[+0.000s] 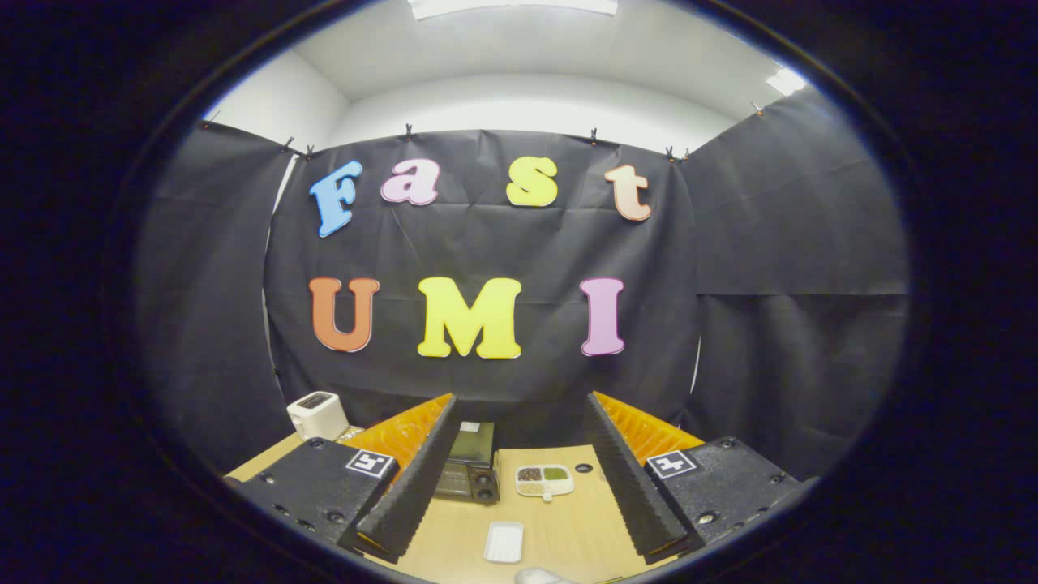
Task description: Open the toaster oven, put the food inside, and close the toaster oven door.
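Here the gripper (519, 422) is held high above a wooden table (568, 527), looking down and forward, and its two fingers stand wide apart with nothing between the pads; they grip nothing and touch nothing. Each finger carries a ridged inner face, and the block behind each one bears a small square marker.

In the gap between the fingers, well below them on the table, lies a small white rectangular tray (503, 542), nearest to the gripper and looking bare. Farther ahead, still between the fingers, sits a white divided dish (544, 480) with three compartments: one holds something dark brown, one something green, and the third something pale. What the food is exactly is too small to tell. Just beyond the dish, toward the right finger, there is a small dark round spot (583, 468) on the table top.

The toaster oven (469, 464) stands on the table just beside the left finger, partly hidden behind it, to the left of the divided dish and close to it without touching. It is dark, with two round knobs on the side facing the dish, and its door appears closed, though the finger covers much of the front.

Beyond the left finger, well apart from the oven, a white pop-up toaster (317, 414) stands at the far corner of the table against the booth's wall.
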